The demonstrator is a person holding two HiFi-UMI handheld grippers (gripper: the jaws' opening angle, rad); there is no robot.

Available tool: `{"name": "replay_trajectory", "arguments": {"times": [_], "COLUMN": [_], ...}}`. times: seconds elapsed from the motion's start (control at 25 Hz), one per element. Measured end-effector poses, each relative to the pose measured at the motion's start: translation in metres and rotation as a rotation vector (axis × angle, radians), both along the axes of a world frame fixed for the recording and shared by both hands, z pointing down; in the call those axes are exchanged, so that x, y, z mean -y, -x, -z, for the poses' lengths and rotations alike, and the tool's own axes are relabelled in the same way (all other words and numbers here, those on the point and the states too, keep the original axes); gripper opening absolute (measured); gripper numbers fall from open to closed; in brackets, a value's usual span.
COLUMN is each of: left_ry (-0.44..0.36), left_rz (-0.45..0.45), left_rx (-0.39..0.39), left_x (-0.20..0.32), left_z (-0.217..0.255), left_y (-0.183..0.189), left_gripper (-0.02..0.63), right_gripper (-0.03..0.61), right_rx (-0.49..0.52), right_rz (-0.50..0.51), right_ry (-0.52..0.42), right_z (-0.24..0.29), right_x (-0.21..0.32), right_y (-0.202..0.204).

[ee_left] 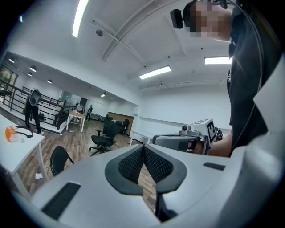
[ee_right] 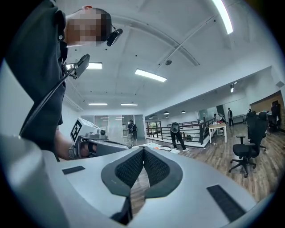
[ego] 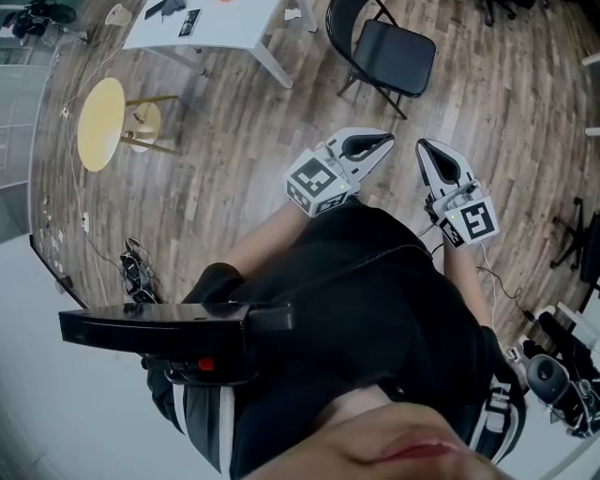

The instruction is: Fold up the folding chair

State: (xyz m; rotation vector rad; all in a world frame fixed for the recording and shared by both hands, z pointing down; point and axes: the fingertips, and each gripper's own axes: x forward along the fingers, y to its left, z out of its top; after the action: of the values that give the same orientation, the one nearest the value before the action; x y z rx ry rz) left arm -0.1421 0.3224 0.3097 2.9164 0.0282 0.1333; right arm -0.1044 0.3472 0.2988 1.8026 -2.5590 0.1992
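Black, with a thin tubular frame, the folding chair (ego: 389,52) stands open on the wooden floor (ego: 244,141), ahead of both grippers and well apart from them, near the leg of a white table (ego: 211,23). The left hand-held gripper (ego: 382,143) and the right hand-held gripper (ego: 424,148) sit side by side in front of the person, each with its jaws pressed together and nothing between them. The chair looks stiff and fairly light, though its smooth tubing may slide under the pads and its hinges could nip whatever gets between seat and frame. A sound hold would probably be one gripper on the top bar of the backrest to steady it and the other under the front edge of the seat, tipping the seat up toward the back. No container can be made out; the table carries a few small dark things too small to name, and the round yellow-topped stool (ego: 101,122) off to the left bears nothing
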Motion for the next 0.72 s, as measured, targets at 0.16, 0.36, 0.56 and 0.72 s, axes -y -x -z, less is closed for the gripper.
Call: {"name": "replay_trajectory", "arguments": {"times": [0.16,0.36,0.56,0.72], "left_ry": [-0.004,-0.004,-0.009,0.002], "left_rz": [-0.01,-0.026,-0.031,-0.022], "left_rx": [-0.013,-0.01,-0.014,-0.014], "left_x": [0.028,0.06,0.087,0.103], "left_z": [0.0,-0.003,-0.002,-0.004], "left_y": [0.0,-0.001,-0.009,-0.023], "left_gripper": [0.006,0.006,0.006,0.006], "right_gripper": [0.011,0.011,0.011,0.011], "right_rx": [-0.008,-0.022,-0.02,-0.01], "right_rz": [-0.01,-0.027,-0.051,-0.062], "right_ry": [0.011,0.012,0.009,0.016], "right_z": [-0.001,0.0,-0.002,-0.006], "right_x": [0.027,0.055,0.077,0.089], "right_y": [0.002,0.003,-0.002,-0.02]}}
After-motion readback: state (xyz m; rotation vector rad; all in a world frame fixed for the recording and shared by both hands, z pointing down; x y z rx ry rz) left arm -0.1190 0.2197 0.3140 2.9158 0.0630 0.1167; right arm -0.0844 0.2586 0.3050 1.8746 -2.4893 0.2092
